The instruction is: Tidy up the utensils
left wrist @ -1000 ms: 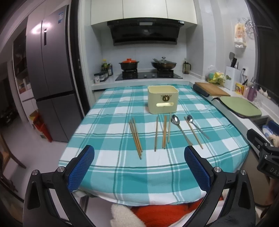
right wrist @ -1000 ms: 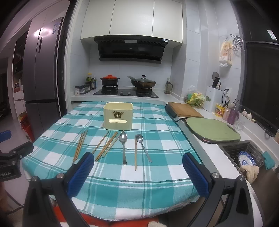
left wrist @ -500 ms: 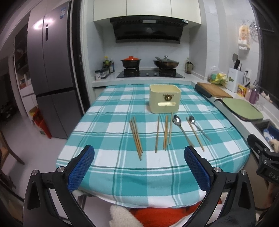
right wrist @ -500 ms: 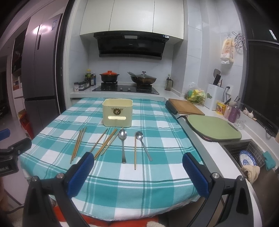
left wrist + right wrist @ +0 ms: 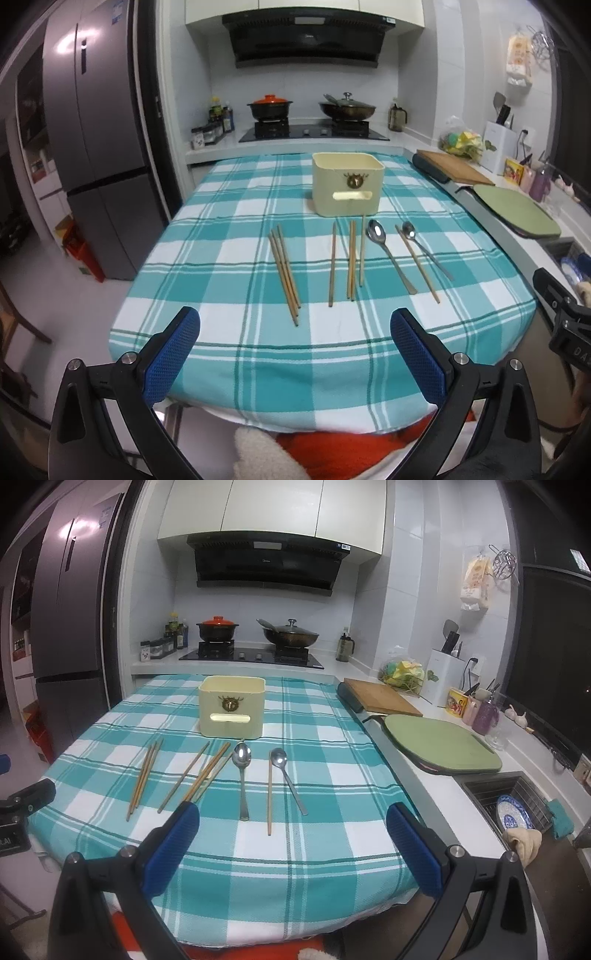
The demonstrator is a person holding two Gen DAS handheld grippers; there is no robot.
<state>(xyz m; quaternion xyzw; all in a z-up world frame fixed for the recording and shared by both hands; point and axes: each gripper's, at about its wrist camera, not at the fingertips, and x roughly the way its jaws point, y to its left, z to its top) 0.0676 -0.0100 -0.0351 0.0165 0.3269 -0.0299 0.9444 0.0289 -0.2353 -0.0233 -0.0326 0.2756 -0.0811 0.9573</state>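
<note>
While the chopsticks [image 5: 284, 273] and spoons [image 5: 242, 775] are lying flat on the checked cloth [image 5: 221, 258], I am holding both grippers back at the near edge of the table, above the cloth and touching nothing. The sticks and spoons are all pointing away from me, toward the cream box [image 5: 347, 188] that is standing just behind them. My left gripper [image 5: 295, 354] is sitting nearer the bunch of chopsticks on the left. My right gripper [image 5: 291, 845] is sitting nearer the two spoons and the single stick [image 5: 270, 794] between them. Both grippers are wide apart and holding nothing. I think the box is open on top, but I am not seeing inside it. The table is standing in a kitchen, with a stove [image 5: 251, 655] and two pots behind it, a fridge [image 5: 96, 147] on the left, and cutting boards [image 5: 439, 744] and a sink on the right.
</note>
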